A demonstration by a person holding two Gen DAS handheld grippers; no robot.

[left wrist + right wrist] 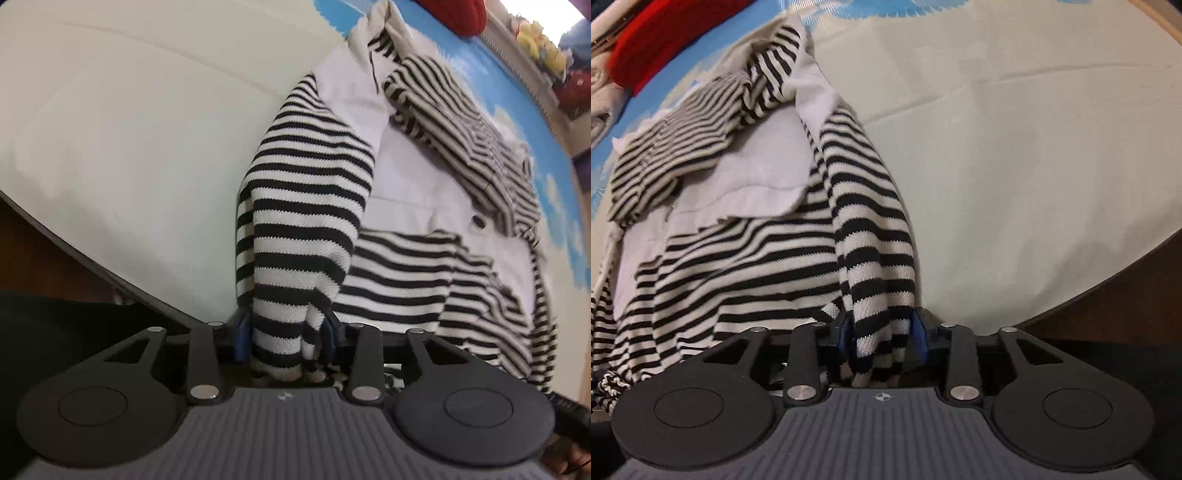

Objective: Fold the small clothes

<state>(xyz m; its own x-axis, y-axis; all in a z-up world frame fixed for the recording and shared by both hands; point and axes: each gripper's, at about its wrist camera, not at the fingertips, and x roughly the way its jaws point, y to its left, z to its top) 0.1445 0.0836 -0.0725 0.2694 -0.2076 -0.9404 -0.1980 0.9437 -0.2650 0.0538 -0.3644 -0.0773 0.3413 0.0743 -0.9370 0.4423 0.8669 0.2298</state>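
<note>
The left gripper has its jaws clamped on a bunched fold of the striped sweater; the right gripper likewise has its jaws pinched on a gathered striped fold of the same sweater (the blue pads press the knit on both sides); beyond the jaws, the sweater's body spreads crumpled over the cream sheet, with a white inner layer exposed at its middle; past the sweater lies a blue patterned mat; farthest, beyond the sweater's top, sits a red fabric item.
</note>
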